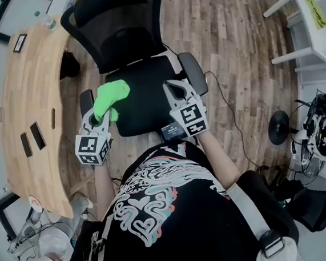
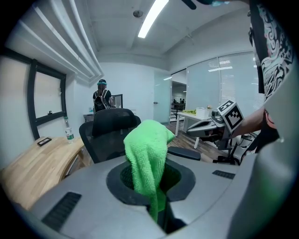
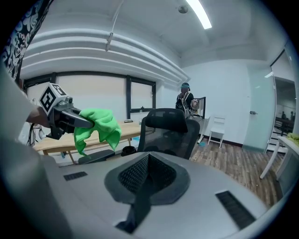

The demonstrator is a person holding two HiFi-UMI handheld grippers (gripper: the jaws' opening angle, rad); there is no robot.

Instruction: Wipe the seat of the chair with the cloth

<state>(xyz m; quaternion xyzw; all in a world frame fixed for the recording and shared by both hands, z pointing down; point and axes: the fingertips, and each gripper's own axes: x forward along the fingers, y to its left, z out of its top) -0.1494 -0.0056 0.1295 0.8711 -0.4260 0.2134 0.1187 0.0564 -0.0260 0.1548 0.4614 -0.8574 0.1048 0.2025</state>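
Holding the green cloth (image 1: 111, 96) pinched in my left tongs (image 1: 100, 114), I have it bunched up over the left edge of the chair seat (image 1: 149, 102), close by the left armrest (image 1: 85, 100). The jaws grip one end of it, and the rest stands up in a loose lump and flops over the tips. From my right tongs' view the cloth hangs in the air, clear of the armrest below it, so I judge it is not pressed onto the seat at this moment.

My right tongs (image 1: 171, 88) have their jaws together with nothing between them. They hover over the right front part of the seat, beside the right armrest (image 1: 193, 72).

As for progress, the cloth is in hand and at the chair, so that part is done. The black seat shows no mark that tells me whether any of it has been wiped. As I read it, the wiping itself is left to do: lower the cloth to the seat and sweep it from the left edge across to the right and front edges.
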